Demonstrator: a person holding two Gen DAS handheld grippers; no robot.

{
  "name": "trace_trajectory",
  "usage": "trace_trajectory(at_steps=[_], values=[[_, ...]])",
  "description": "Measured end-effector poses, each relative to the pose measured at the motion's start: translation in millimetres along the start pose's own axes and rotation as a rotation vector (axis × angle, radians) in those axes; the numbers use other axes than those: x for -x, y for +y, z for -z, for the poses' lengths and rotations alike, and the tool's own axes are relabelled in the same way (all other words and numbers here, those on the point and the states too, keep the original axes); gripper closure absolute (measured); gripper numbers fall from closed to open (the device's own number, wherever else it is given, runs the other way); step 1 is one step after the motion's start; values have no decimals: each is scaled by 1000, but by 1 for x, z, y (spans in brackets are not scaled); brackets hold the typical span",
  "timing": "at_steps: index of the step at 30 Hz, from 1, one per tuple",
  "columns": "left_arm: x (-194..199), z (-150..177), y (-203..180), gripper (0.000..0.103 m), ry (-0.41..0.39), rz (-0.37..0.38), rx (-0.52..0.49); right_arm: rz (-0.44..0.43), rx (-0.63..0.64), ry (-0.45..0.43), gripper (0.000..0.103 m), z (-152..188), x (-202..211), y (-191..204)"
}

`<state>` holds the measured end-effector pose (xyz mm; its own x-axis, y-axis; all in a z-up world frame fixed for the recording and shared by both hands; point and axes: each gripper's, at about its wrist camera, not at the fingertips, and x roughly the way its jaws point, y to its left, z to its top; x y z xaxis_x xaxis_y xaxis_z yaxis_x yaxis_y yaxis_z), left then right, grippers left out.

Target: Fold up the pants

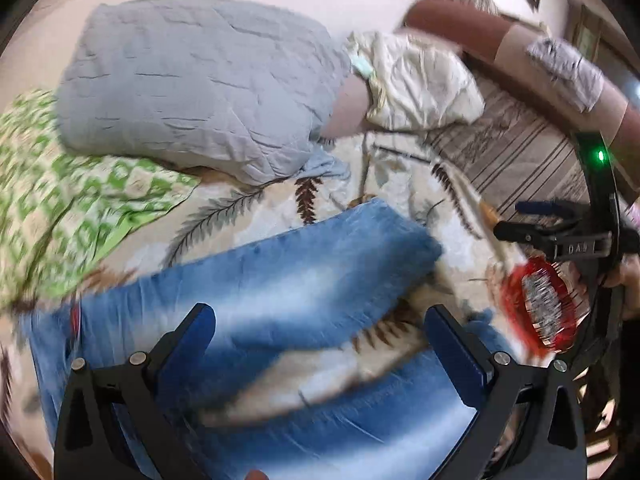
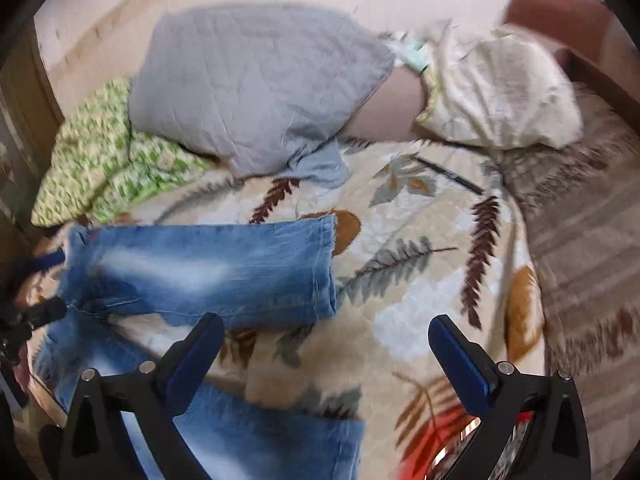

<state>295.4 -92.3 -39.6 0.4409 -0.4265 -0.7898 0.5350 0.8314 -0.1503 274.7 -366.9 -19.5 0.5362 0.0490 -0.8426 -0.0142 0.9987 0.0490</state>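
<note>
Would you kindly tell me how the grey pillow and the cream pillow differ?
The grey pillow is larger and plain grey; the cream pillow is smaller, with a crinkled, shinier cover. The grey pillow overlaps the green cloth; the cream pillow lies apart from it. Both rest at the bed's far end.

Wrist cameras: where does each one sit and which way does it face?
Left wrist: on the left hand-held gripper, open above the jeans; the right hand-held gripper and forearm show.
Right wrist: on the right hand-held gripper, open above the blanket.
Shared: jeans, grey pillow, blanket.
</note>
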Motion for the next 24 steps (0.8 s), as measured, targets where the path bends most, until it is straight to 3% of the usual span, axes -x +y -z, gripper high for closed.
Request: trace_trajectory(at_steps=[4, 7, 10, 16, 20, 22, 24], values=[[-45, -24, 13, 0, 91, -66, -133, -24, 8, 93, 0, -30, -53, 1], [-83, -32, 18, 0, 156, -109, -286, -48, 1, 150, 0, -51, -95, 0], [-112, -34, 25, 0, 193, -115, -365, -65, -16, 191, 0, -64, -130, -3], [-162, -42, 45, 0, 254, -62, -384, -74, -23, 275, 0, -75, -193, -10], [-181, -47, 56, 0, 275, -29, -363, -107, -35, 276, 4, -79, -209, -12], [-188, -47, 58, 0, 290, -12, -359, -122, -24, 276, 13, -81, -213, -11], [-194, -46, 59, 0, 306, -6, -350, -132, -17, 289, 29, -82, -217, -8]])
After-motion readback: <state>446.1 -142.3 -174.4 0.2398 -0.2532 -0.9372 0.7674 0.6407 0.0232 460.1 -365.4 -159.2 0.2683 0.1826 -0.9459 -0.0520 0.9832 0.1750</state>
